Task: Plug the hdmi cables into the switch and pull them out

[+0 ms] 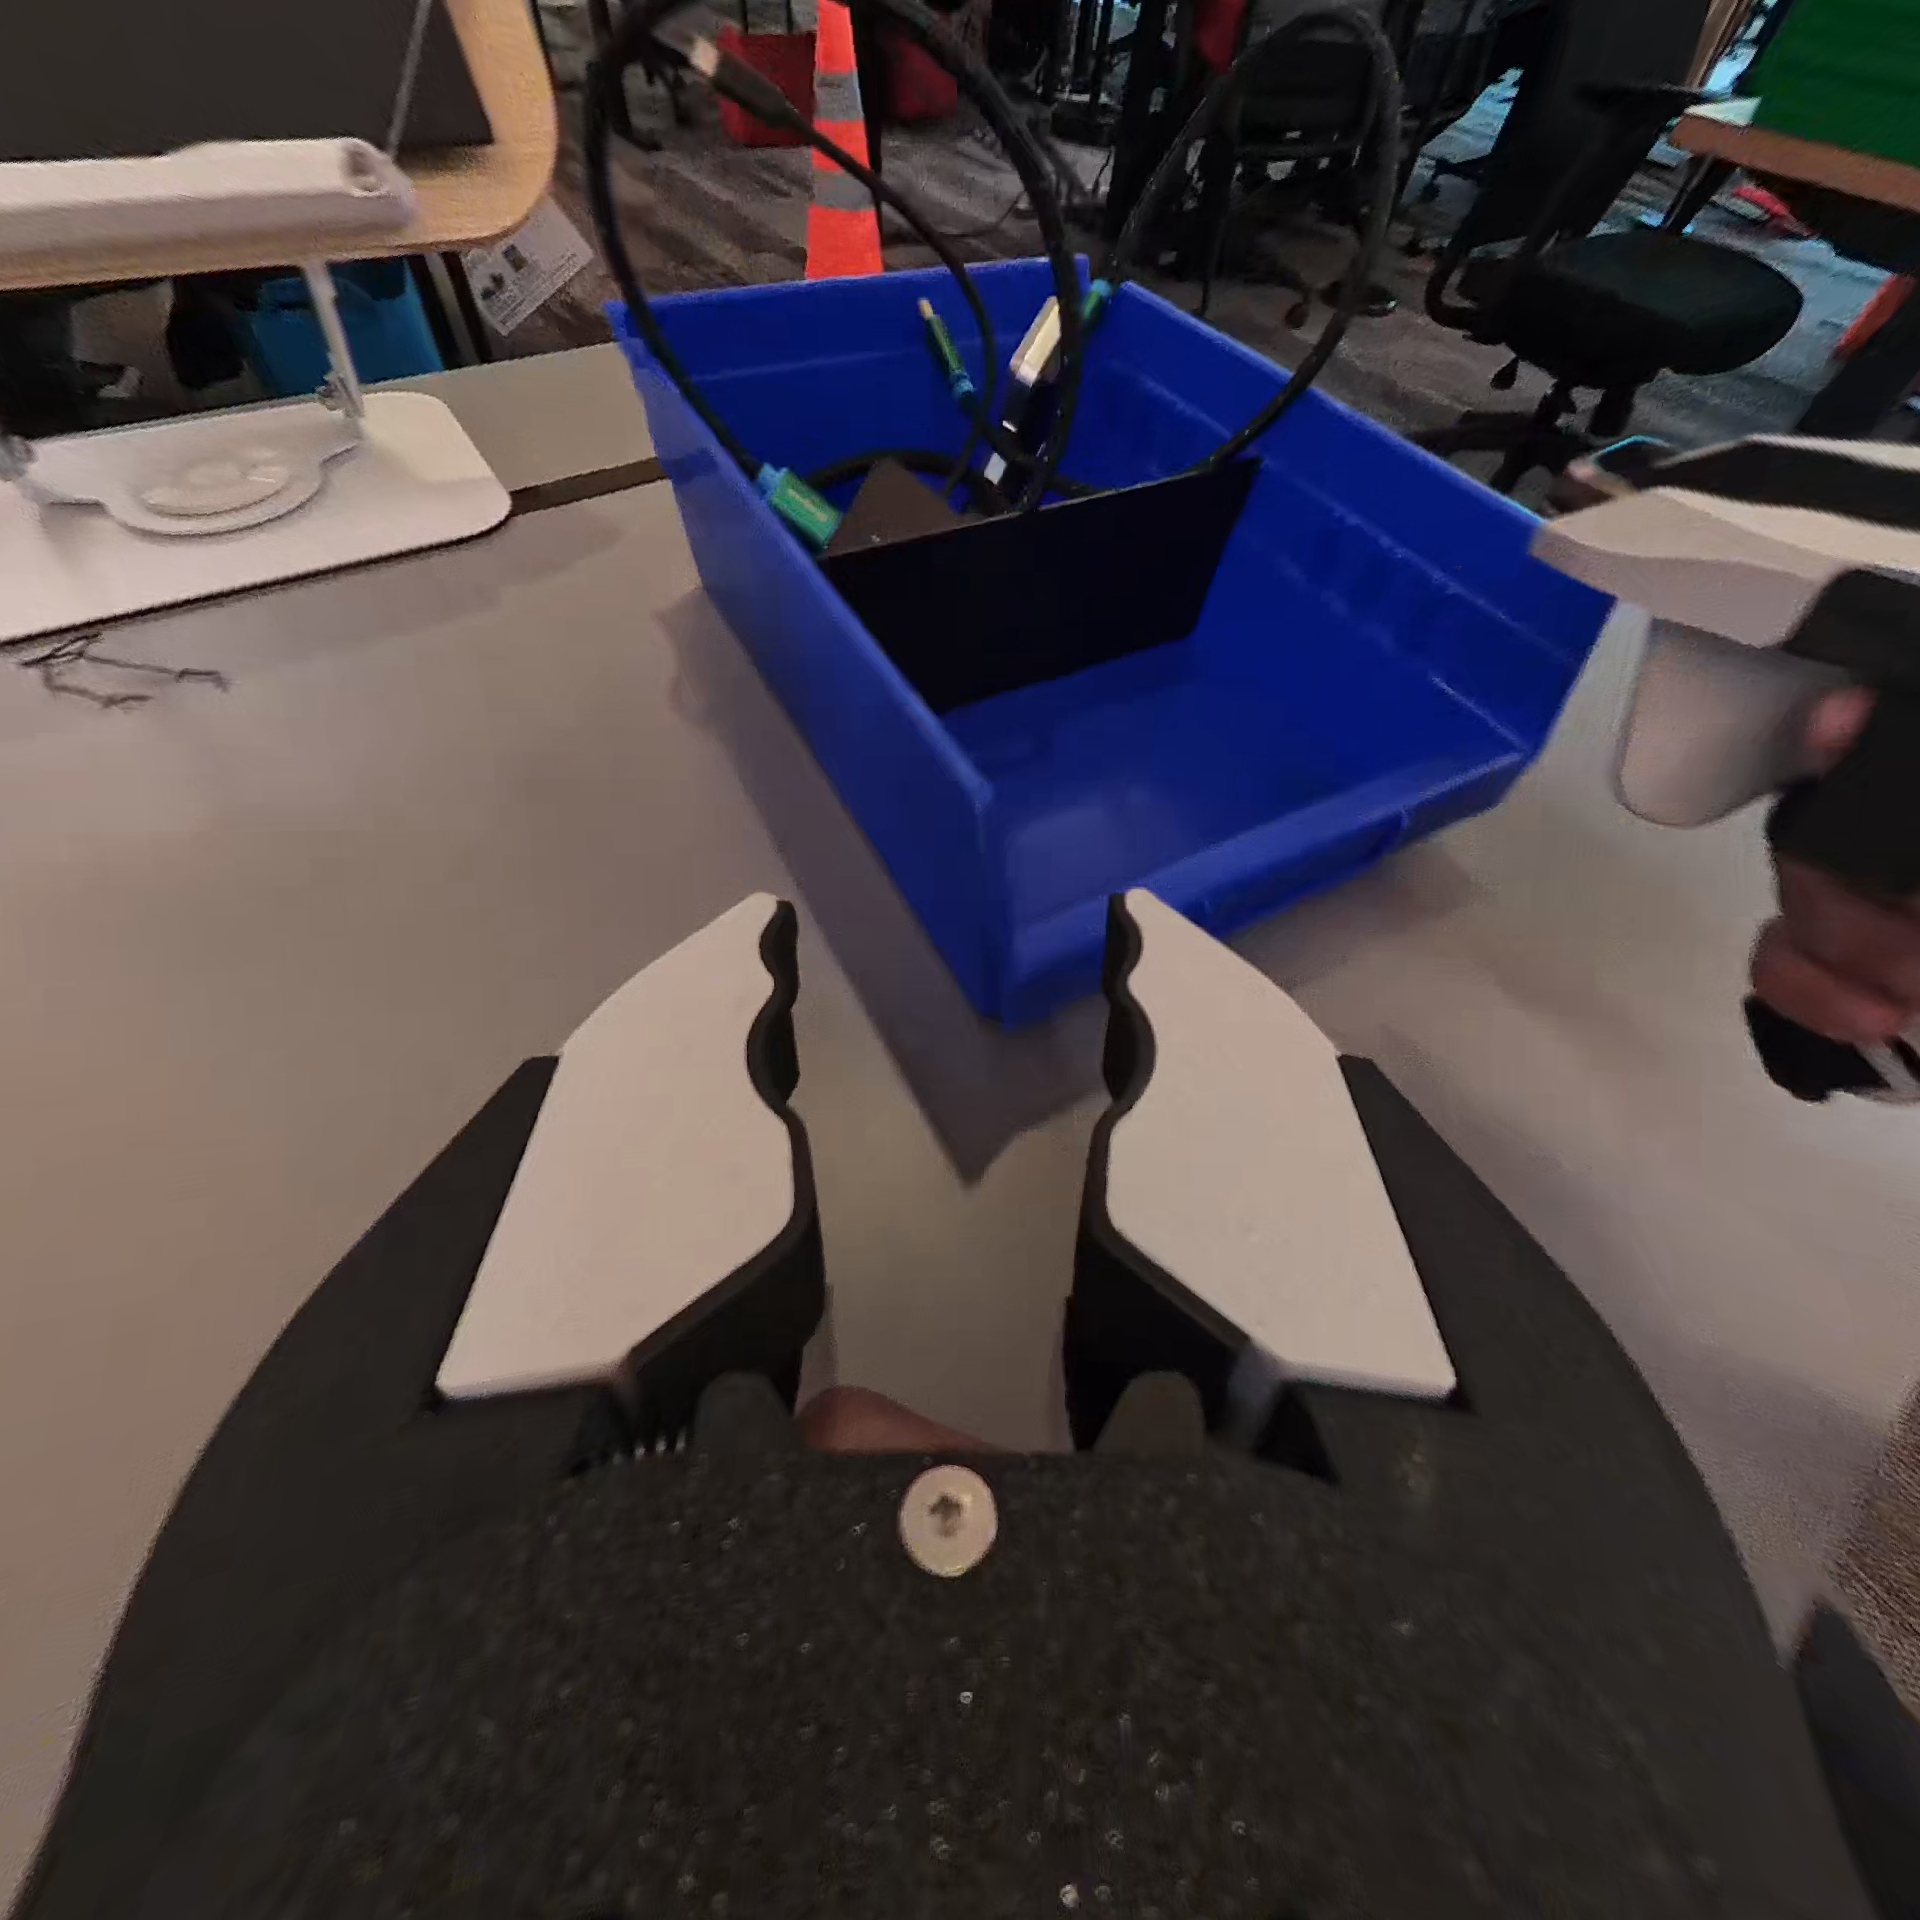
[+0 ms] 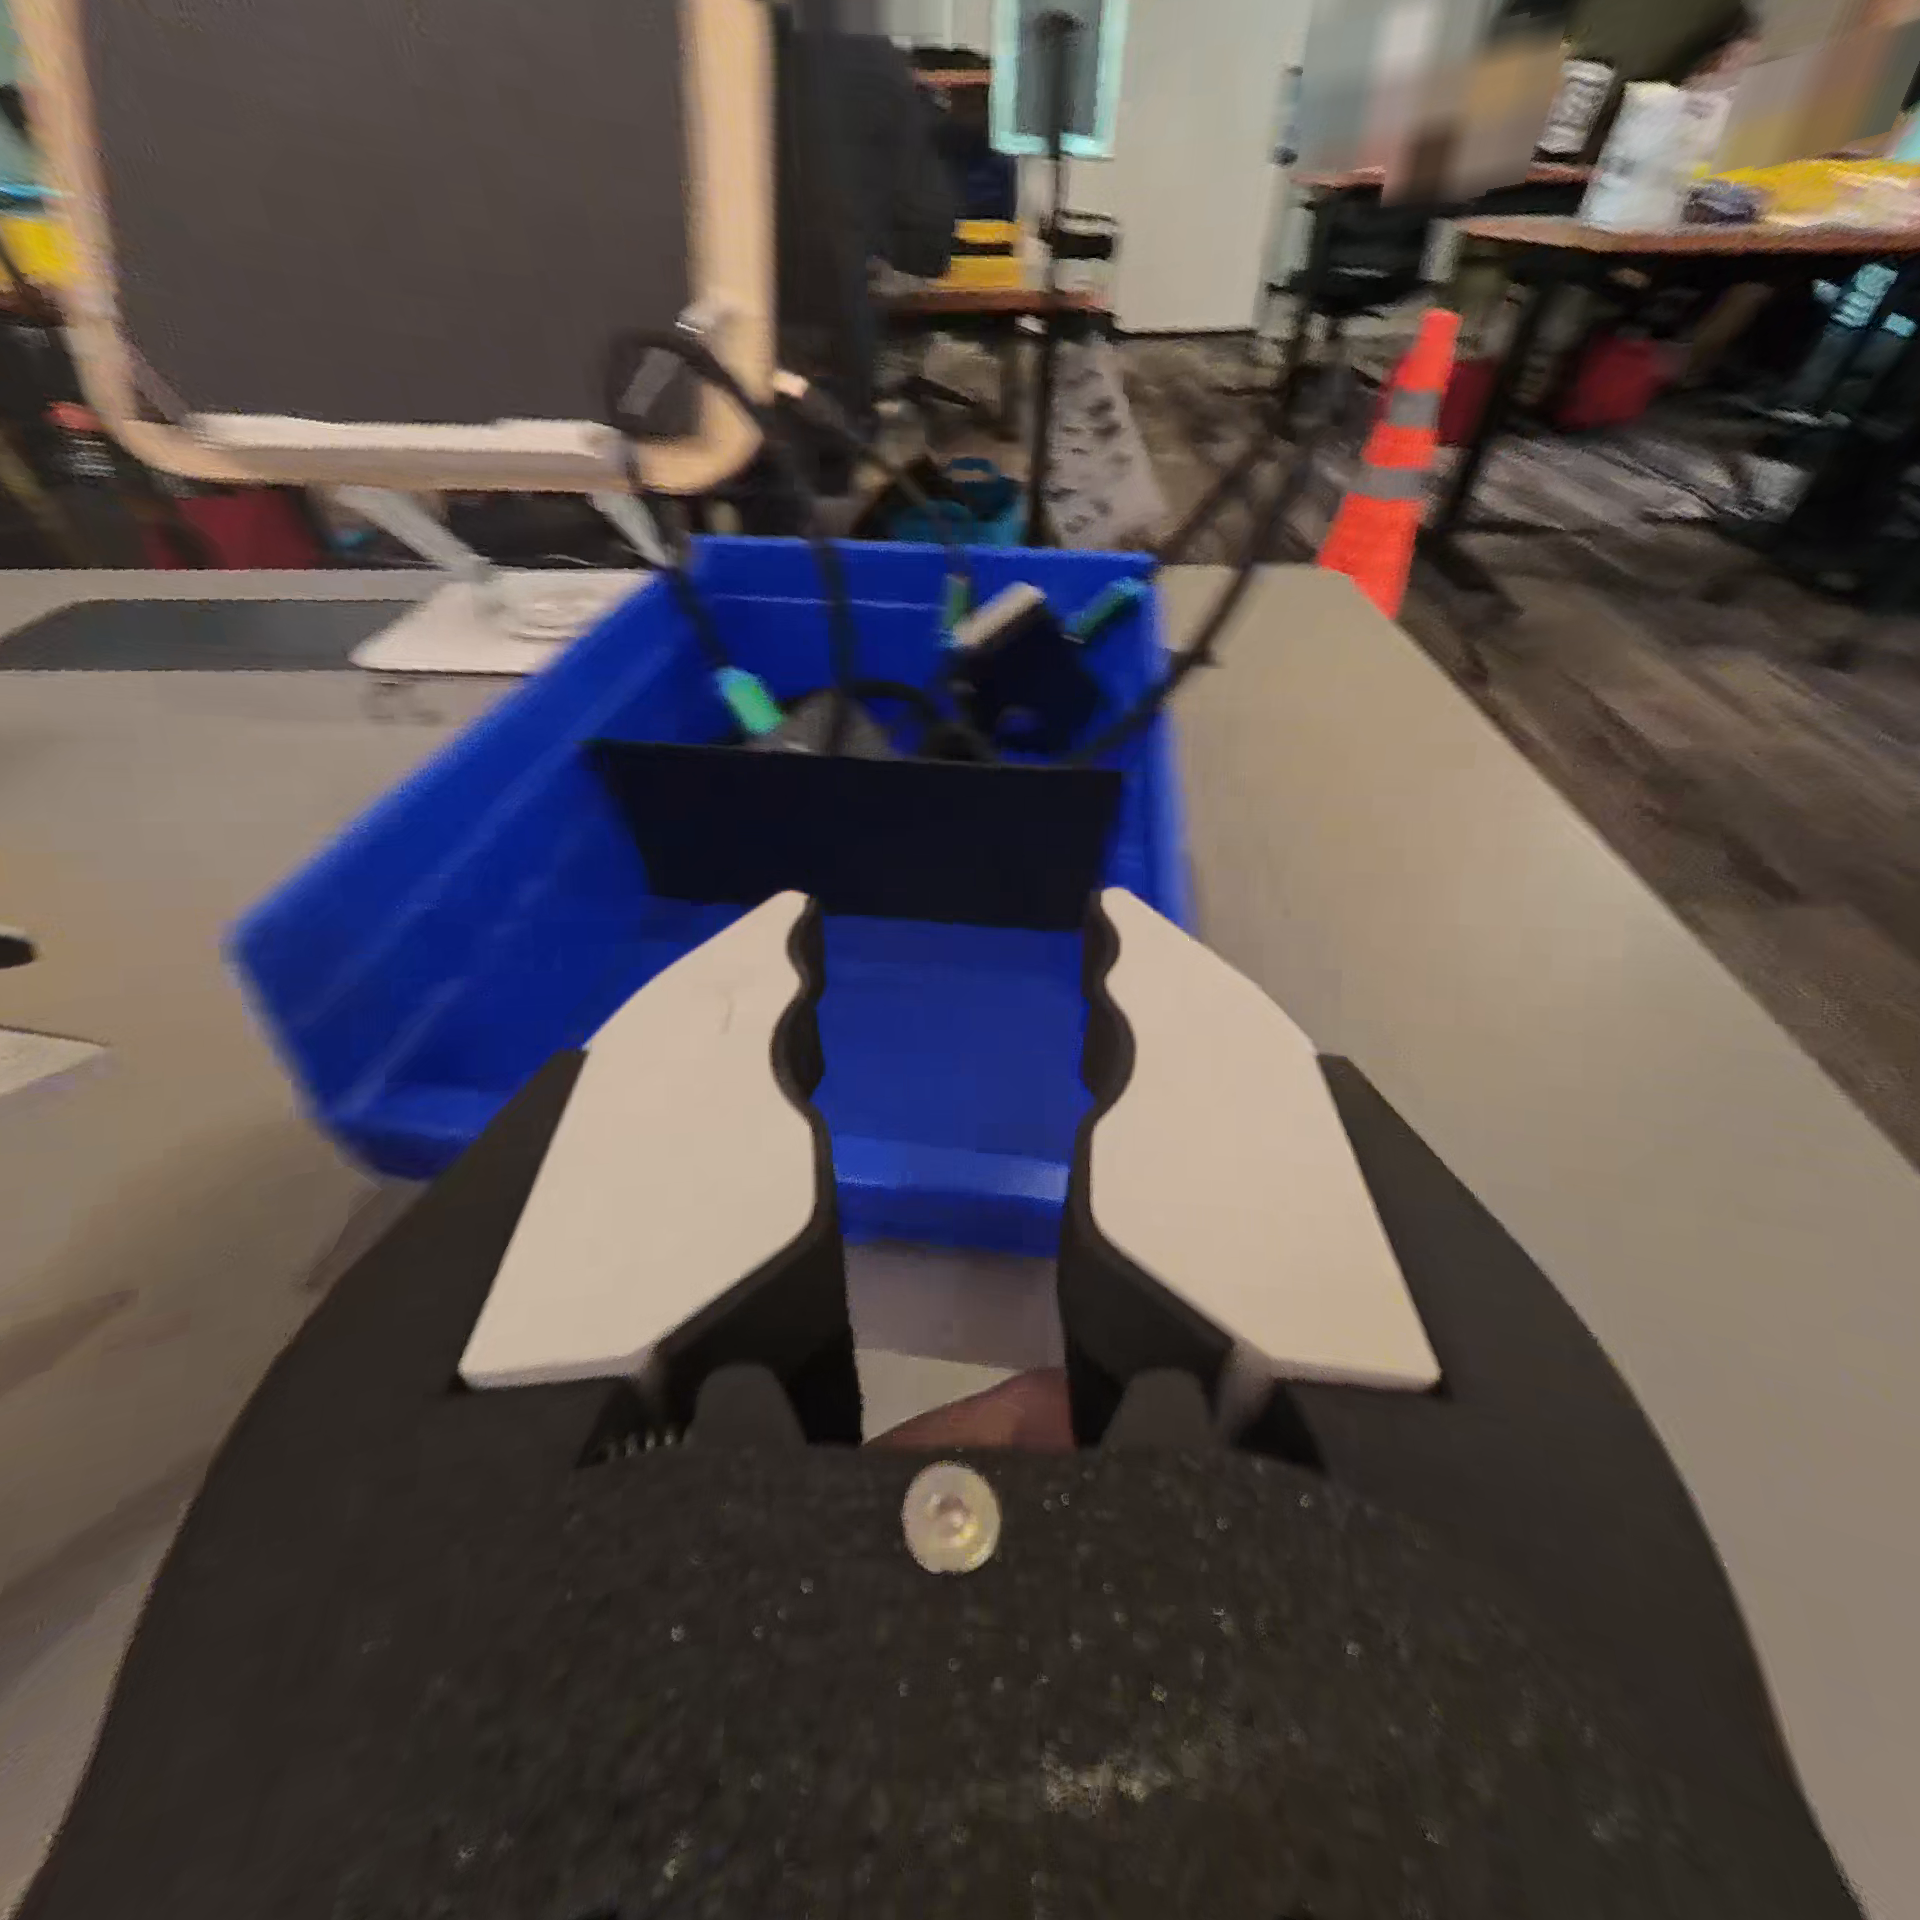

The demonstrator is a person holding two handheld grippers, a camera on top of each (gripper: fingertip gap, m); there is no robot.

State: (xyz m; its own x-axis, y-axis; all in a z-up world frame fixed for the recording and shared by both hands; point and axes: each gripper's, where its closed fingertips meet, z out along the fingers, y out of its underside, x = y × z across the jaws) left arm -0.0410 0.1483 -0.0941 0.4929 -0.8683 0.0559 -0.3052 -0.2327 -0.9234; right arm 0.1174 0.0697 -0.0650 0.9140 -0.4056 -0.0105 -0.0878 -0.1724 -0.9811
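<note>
Both tongs gape wide and hold nothing — the left tongs (image 1: 951, 925) and right tongs (image 2: 951, 920) hover near a blue bin (image 1: 883, 748) at the tabletop's (image 1: 312, 883) far edge. Behind its black divider (image 1: 1039, 592), tangled black cables (image 1: 1049, 239) with green-tipped plugs (image 1: 798, 502) sit in the far compartment.

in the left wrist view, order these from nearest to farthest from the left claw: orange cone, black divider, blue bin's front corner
1. The blue bin's front corner, just ahead of the left claw.
2. The black divider, across the middle of the bin.
3. The orange cone, on the floor beyond the table.
</note>
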